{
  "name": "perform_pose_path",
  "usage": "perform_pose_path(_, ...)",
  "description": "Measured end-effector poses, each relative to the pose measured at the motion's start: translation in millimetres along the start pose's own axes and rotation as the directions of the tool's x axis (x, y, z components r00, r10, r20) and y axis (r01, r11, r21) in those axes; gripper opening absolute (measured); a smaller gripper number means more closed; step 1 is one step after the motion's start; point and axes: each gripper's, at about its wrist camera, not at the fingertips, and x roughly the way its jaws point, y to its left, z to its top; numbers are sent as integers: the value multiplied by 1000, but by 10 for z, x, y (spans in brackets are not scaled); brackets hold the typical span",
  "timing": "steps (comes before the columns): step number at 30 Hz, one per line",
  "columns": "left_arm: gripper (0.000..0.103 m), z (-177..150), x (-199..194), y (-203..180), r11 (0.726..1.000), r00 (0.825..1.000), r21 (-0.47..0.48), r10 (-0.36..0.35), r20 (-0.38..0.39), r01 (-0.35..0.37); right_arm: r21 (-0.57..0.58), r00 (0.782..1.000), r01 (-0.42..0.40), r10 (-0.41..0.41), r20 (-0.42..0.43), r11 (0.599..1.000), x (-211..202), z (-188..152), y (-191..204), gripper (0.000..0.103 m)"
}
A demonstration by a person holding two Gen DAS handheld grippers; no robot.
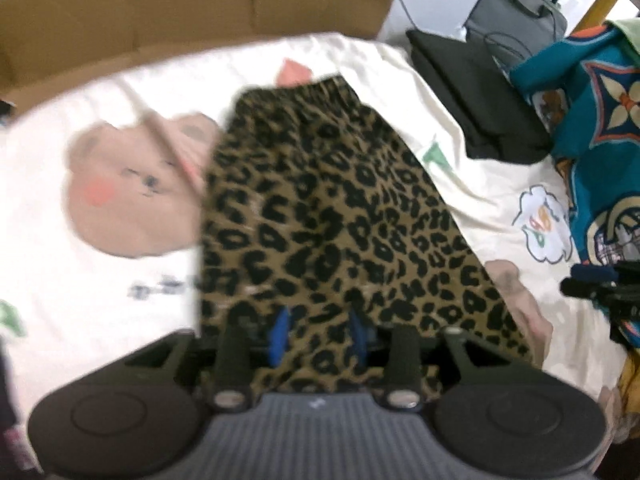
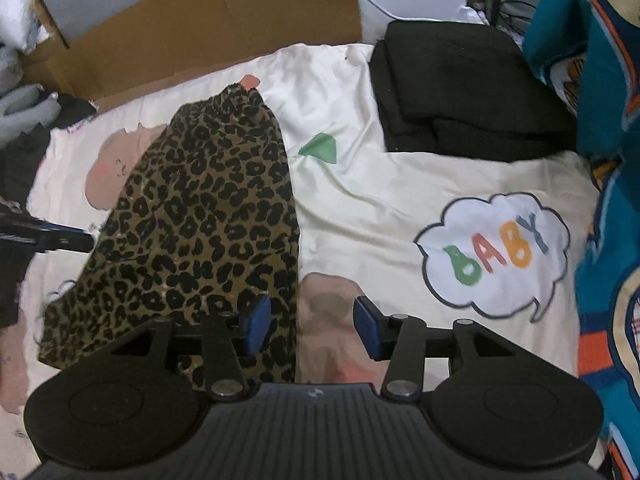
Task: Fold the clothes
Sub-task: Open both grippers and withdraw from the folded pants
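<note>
A leopard-print garment (image 1: pixel 328 208) lies flat on the cream bed sheet (image 1: pixel 80 260), folded into a long strip with its waistband at the far end. My left gripper (image 1: pixel 320 332) hangs over the near end, its blue pads apart and nothing pinched between them. In the right wrist view the same garment (image 2: pixel 208 208) runs from centre to lower left. My right gripper (image 2: pixel 311 324) stands open above the garment's near right edge, with one pad over the print and the other over the sheet (image 2: pixel 360 184). It holds nothing.
A stack of folded black clothes (image 2: pixel 460 96) sits at the far right of the bed. A teal patterned blanket (image 2: pixel 600 80) hangs along the right side. A cardboard sheet (image 2: pixel 208 28) stands behind the bed. A "BABY" cloud print (image 2: pixel 496 252) marks the sheet.
</note>
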Motion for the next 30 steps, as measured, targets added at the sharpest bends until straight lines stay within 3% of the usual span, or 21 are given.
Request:
perform_pose_path(6, 56, -162, -667, 370, 994, 997, -84, 74, 36, -71, 62, 999, -36, 39, -38, 997, -316, -46, -97, 58)
perform_pose_path(12, 57, -625, -933, 669, 960, 991, -251, 132, 15, -124, 57, 994, -7, 13, -110, 998, -571, -172, -48, 58)
perform_pose_path(16, 58, -888, -1074, 716, 937, 990, -325, 143, 16, -130, 84, 995, -3, 11, -95, 996, -741, -239, -61, 61)
perform_pose_path(25, 68, -1182, -1452, 555, 927, 990, -354, 139, 25, -121, 38, 999, 13, -11, -52, 999, -1172, -167, 93, 67)
perform_pose_path(30, 69, -1295, -1699, 452, 925, 989, -359, 147, 35, -125, -54, 1000, 27, -27, -3, 998, -1434, -90, 237, 75)
